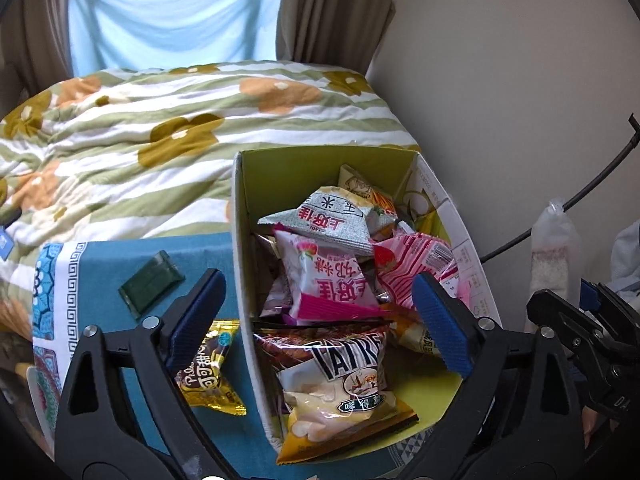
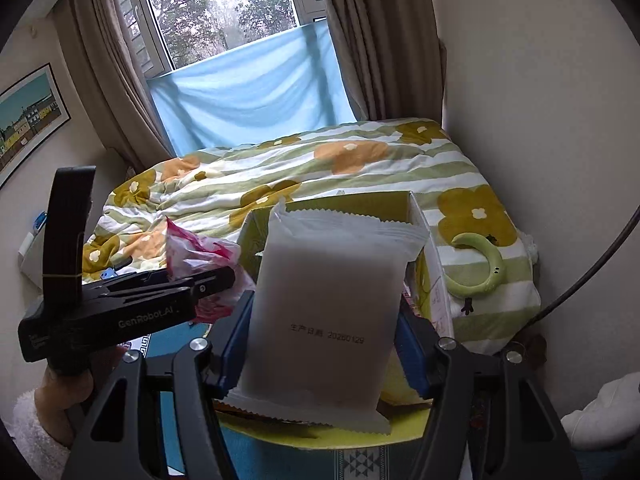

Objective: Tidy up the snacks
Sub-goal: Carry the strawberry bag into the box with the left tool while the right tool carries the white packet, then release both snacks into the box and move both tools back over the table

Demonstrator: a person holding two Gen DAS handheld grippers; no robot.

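Observation:
A green-lined cardboard box [image 1: 320, 160] stands on the blue cloth, filled with several snack packets, among them a pink packet [image 1: 324, 280] and a TAIKE bag [image 1: 344, 376]. My left gripper [image 1: 320, 316] is open and empty, its fingers straddling the box's left wall. A yellow chocolate packet [image 1: 208, 372] and a dark green packet [image 1: 150, 282] lie on the cloth left of the box. My right gripper [image 2: 320, 344] is shut on a frosted white packet [image 2: 328, 312], held upright above the box's near edge [image 2: 340, 436]. The left gripper body [image 2: 120, 308] shows in the right wrist view, with a pink packet [image 2: 200, 252] behind it.
The blue patterned cloth [image 1: 100, 264] covers the table. A bed with a flowered green-striped duvet [image 1: 160, 120] lies behind. A green crescent-shaped object [image 2: 484, 264] rests on the duvet. The wall [image 1: 500, 80] is close on the right. A black cable [image 1: 580, 192] hangs there.

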